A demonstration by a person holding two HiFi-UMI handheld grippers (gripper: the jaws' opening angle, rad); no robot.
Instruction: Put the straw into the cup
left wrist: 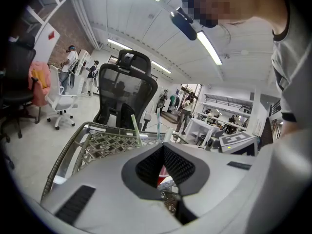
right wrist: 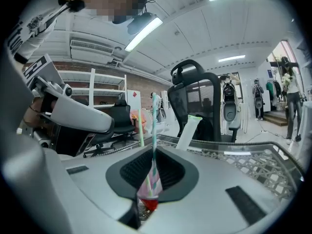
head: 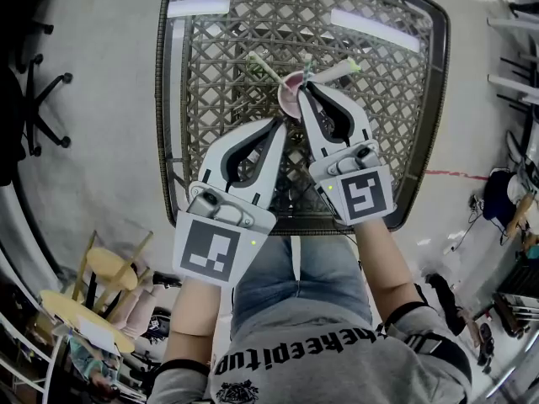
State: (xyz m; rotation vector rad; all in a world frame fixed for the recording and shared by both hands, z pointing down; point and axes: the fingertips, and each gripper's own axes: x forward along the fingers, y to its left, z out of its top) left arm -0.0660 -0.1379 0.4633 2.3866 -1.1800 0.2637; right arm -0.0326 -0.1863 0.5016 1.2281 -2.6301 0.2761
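— Nearest first: left gripper (head: 280, 124)?
— Pinched together on nothing, just short of the cup (head: 289, 99), on its near-left side.
— And right gripper (right wrist: 155, 150)?
— Clamped on the striped straw (right wrist: 154, 126). Held upright, long axis near vertical, right at the cup's near-right rim, lower end seemingly inside the cup.
— Which way, then?
— Straight down, probably, then release. Nearer hand: the right.
— Farther off?
— Green straw (head: 265, 66) and wrapped straw (head: 335, 71), apparently leaning out of the cup toward the far side of the table (head: 168, 141).

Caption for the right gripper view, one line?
Right gripper, jaws shut on the teal straw standing in the pink cup.
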